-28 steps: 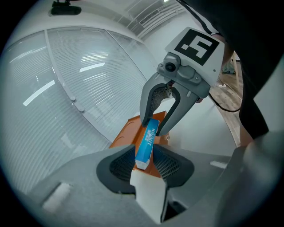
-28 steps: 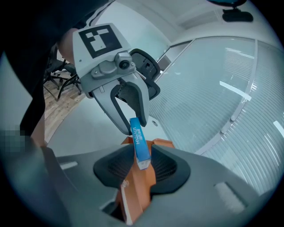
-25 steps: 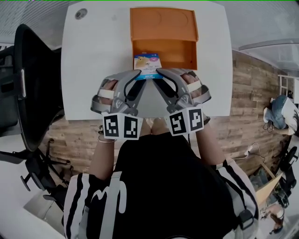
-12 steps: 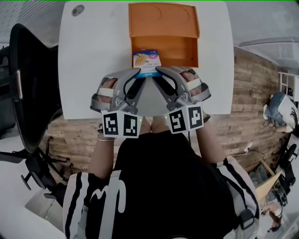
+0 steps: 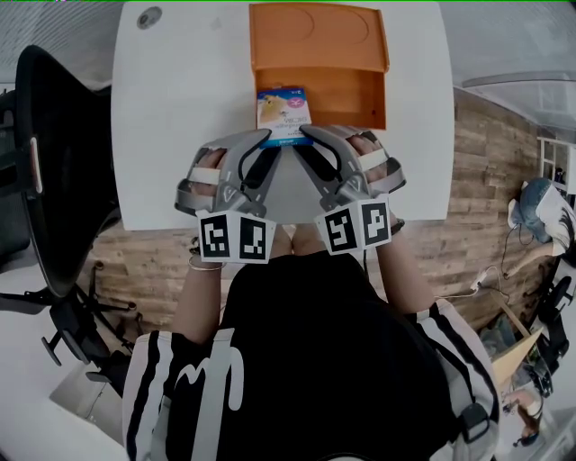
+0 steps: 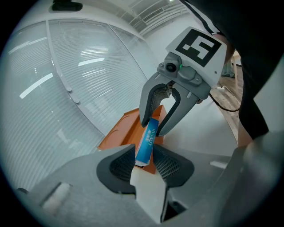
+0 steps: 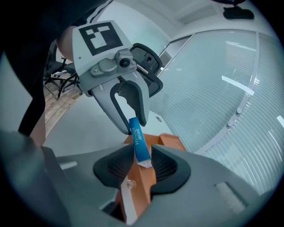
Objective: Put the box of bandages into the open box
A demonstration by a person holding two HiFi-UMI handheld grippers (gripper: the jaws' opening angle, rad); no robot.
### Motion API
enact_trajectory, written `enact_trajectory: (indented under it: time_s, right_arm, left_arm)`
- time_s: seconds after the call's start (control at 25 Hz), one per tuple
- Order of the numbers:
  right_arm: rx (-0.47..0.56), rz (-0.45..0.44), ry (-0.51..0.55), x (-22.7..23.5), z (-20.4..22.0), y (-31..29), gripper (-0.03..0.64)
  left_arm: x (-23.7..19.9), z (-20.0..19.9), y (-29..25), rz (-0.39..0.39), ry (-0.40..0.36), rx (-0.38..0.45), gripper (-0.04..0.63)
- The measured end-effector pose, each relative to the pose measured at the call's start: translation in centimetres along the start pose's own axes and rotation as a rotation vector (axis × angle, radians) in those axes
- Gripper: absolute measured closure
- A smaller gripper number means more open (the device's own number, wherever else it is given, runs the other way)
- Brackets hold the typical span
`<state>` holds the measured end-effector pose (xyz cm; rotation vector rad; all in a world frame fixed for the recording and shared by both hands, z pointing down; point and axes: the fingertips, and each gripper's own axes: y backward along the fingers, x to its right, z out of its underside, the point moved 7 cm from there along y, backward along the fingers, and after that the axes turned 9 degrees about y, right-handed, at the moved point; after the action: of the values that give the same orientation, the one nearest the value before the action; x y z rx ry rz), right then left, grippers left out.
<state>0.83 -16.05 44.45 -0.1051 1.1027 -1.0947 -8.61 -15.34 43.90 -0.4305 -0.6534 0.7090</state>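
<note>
The box of bandages [image 5: 283, 112], blue and white, hangs flat over the near wall of the open orange box [image 5: 315, 63]. My left gripper [image 5: 267, 138] and right gripper [image 5: 303, 135] meet at its near edge from either side, each shut on it. In the left gripper view the blue box of bandages [image 6: 145, 142] stands edge-on between my left gripper's [image 6: 144, 163] pads, with the right gripper [image 6: 153, 126] clamped on it farther along. In the right gripper view the box of bandages [image 7: 140, 144] sits in my right gripper [image 7: 142, 166], above the orange box [image 7: 144, 181].
The orange box lies at the far middle of a white table [image 5: 180, 135], lid folded back. A small grey disc [image 5: 149, 17] sits at the table's far left corner. A black chair [image 5: 63, 162] stands left of the table, and wooden floor shows along the near edge.
The box of bandages sits a touch farther over the orange box's near wall than before. Both grippers keep their hold and have hardly moved.
</note>
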Motion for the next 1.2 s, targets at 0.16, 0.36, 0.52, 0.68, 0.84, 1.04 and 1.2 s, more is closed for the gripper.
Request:
enact_trajectory:
  time_s: [0.16, 0.36, 0.52, 0.68, 0.84, 1.04, 1.2]
  right_arm:
    - [-0.008, 0.001, -0.011, 0.1, 0.2, -0.3, 0.495]
    - [-0.016, -0.002, -0.022, 0.2, 0.4, -0.7, 0.495]
    - [-0.026, -0.008, -0.025, 0.4, 0.6, -1.5, 0.495]
    - [-0.036, -0.01, -0.028, 0.7, 0.7, -1.9, 0.494]
    - [-0.048, -0.012, -0.035, 0.9, 0.8, -2.3, 0.492]
    - [-0.052, -0.013, -0.037, 1.2, 1.0, -2.5, 0.491]
    - [-0.057, -0.015, -0.036, 1.5, 1.0, -2.4, 0.489]
  left_arm:
    - [-0.1, 0.0, -0.3, 0.004, 0.002, -0.001, 0.472]
    - [-0.4, 0.2, -0.7, 0.011, 0.003, -0.004, 0.471]
    - [-0.8, 0.6, -1.2, 0.018, 0.005, -0.002, 0.469]
    - [-1.2, 0.7, -1.5, 0.026, 0.007, 0.0, 0.468]
    - [-1.6, 0.8, -1.9, 0.035, 0.007, 0.001, 0.466]
    - [-1.8, 0.7, -2.1, 0.042, 0.01, 0.005, 0.466]
    - [-2.0, 0.4, -2.1, 0.047, 0.012, 0.006, 0.466]
